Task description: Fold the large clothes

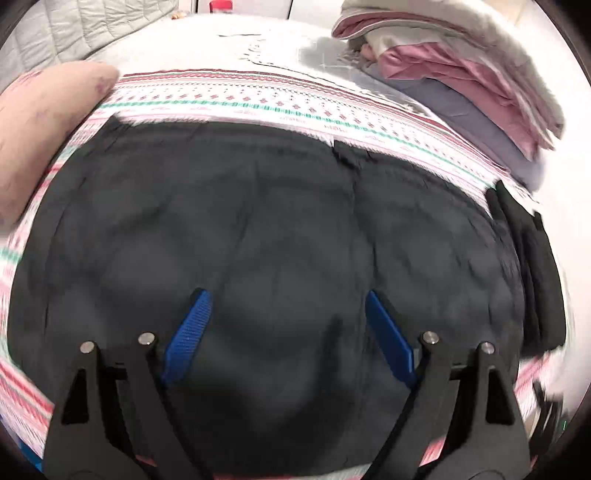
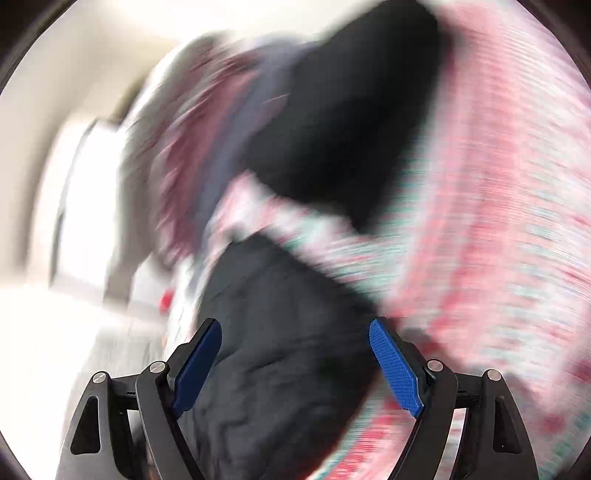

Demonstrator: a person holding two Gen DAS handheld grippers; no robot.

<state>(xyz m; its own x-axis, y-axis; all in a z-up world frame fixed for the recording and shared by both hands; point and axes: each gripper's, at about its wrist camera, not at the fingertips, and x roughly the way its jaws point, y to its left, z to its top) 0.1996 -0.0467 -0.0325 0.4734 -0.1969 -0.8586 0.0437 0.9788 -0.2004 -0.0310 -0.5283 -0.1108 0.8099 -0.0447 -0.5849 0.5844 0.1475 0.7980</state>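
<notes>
A large dark grey garment [image 1: 240, 229] lies spread flat on the bed's patterned pink, white and green sheet [image 1: 236, 99]. My left gripper [image 1: 286, 299] hovers over its near half, open, with nothing between the blue pads [image 1: 190, 332]. The right wrist view is heavily blurred. There my right gripper [image 2: 295, 328] stands open above a part of the dark garment [image 2: 273, 332], its pads not pressing on the cloth. A second black cloth mass [image 2: 343, 118] lies further off in that view.
A pink pillow [image 1: 40, 136] sits at the left. A pile of folded pink, white and lilac bedding [image 1: 461, 85] is stacked at the back right. Folded black clothes [image 1: 528, 266] lie at the garment's right edge. A grey quilt [image 1: 74, 26] is at the back left.
</notes>
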